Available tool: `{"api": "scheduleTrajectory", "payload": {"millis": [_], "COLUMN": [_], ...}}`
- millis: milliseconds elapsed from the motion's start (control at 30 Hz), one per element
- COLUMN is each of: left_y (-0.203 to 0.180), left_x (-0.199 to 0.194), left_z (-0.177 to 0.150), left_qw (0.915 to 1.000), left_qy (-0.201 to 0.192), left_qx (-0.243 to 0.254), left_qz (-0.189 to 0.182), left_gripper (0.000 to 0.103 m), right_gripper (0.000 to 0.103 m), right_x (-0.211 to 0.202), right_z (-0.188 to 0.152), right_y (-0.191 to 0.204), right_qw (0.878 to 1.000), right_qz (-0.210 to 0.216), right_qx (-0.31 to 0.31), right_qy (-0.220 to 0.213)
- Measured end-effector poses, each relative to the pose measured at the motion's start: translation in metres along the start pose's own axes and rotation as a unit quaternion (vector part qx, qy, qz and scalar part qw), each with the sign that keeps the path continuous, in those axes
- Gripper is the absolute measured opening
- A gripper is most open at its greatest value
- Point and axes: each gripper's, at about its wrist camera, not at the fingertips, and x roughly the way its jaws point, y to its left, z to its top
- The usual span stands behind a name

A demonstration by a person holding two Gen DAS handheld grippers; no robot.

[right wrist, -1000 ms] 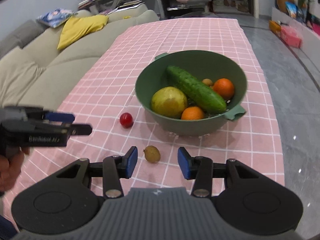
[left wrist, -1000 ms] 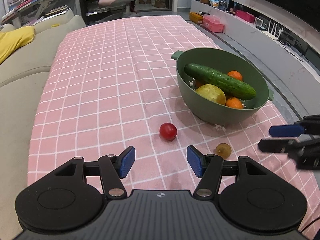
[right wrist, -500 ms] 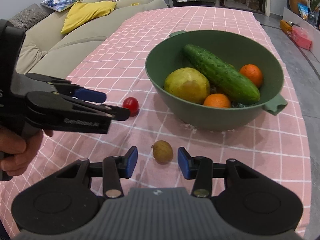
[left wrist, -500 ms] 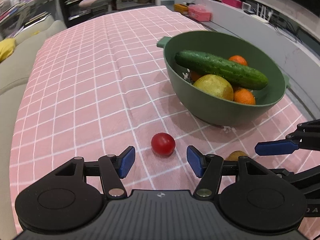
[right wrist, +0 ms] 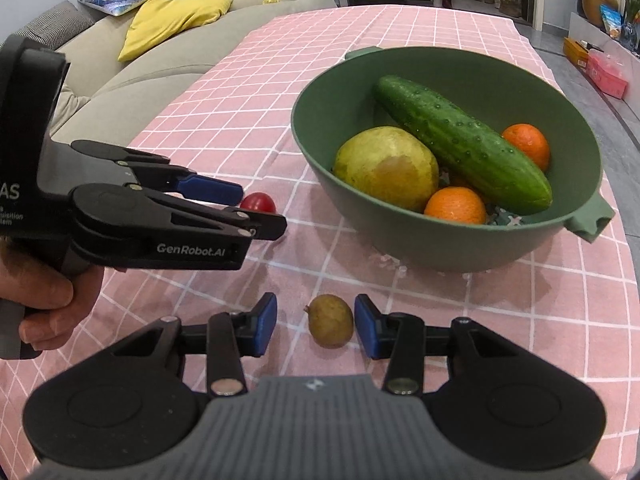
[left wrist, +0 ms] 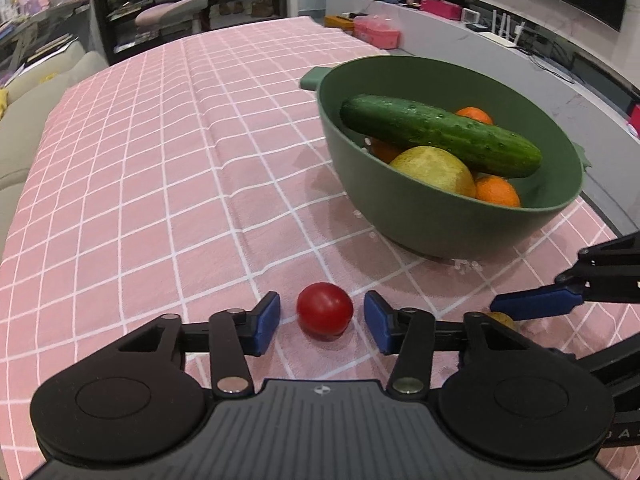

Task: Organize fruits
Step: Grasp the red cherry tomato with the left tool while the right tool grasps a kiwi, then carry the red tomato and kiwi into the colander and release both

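Two grippers are being held low over a pink checked tablecloth (left wrist: 160, 168), each with its fingers spread wide around a small fruit that is lying on the cloth untouched. In the left wrist view, the left gripper (left wrist: 322, 322) is being shown with a red tomato (left wrist: 325, 311) sitting between its blue pads, a gap remaining on both sides. In the right wrist view, the right gripper (right wrist: 315, 326) is being shown with a small brownish-yellow fruit (right wrist: 330, 321) between its pads, nearer the right pad, though contact cannot be told.

That small fruit is being almost wholly hidden in the left view, where only a sliver is peeking out behind the left gripper's own linkage and under a blue pad of the right gripper. The tomato is being half covered in the right view by the left gripper's fingers, and the hand (right wrist: 44, 300) gripping that tool is being seen only there.

A green bowl (left wrist: 440, 224) is being seen just beyond both fruits, holding a cucumber (left wrist: 436, 134), a large yellow-green pear (right wrist: 386, 168) and oranges (right wrist: 456, 205). A grey sofa (right wrist: 132, 76) with a yellow cushion (right wrist: 176, 20) is being shown clearly only in the right view.
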Motion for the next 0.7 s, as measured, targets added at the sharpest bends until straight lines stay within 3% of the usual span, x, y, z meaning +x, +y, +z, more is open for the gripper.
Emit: {"api": "scheduleTrajectory", "payload": {"millis": [233, 700], "left_y": [-0.001, -0.006], "left_x": [0.002, -0.02], "left_z": [0.0, 0.003], "left_qw": [0.9999, 0.9998], "left_qy": [-0.001, -0.011], "left_qx": [0.011, 0.017], "left_qz": [-0.005, -0.006], "left_gripper": [0.038, 0.034], "right_gripper": [0.023, 0.023], "right_x": [0.004, -0.006], "right_z": [0.001, 0.004], "right_y": [0.0, 0.0], "right_qw": [1.0, 1.0], "right_qz": [-0.005, 0.005], "right_qx": [-0.003, 0.0], "right_qy": [0.004, -0.003]}}
